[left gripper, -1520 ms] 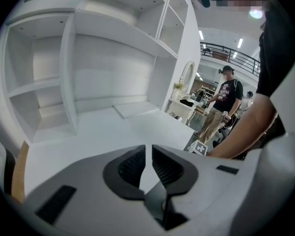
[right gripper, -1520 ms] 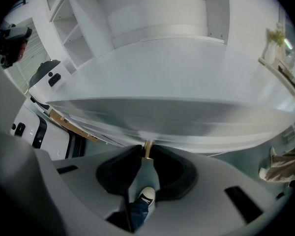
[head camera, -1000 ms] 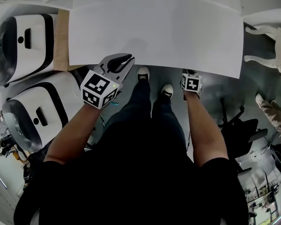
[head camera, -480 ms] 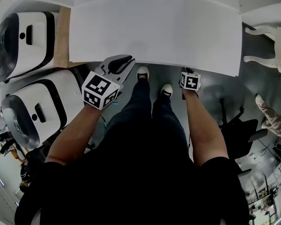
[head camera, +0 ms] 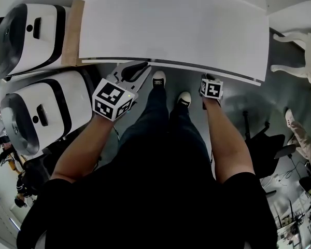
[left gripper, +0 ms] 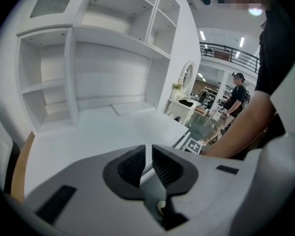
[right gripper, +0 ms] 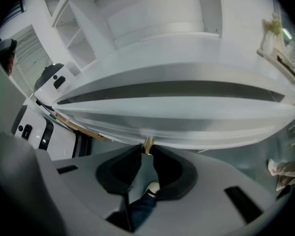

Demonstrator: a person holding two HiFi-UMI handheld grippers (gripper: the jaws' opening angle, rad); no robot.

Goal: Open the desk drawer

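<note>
Pinching the small tan knob (right gripper: 148, 143) on the long white desk drawer (right gripper: 177, 126) with the right claw (right gripper: 146, 149). Pulled out a little from under the wide white bench (head camera: 171, 30), with a dark gap showing along the top. Holding the left claw (left gripper: 148, 150) spread just a bit, with nothing in it, by the front edge of the bench.

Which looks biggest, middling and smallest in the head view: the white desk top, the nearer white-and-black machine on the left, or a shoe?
1. desk top
2. machine
3. shoe; both shoes look alike.
</note>
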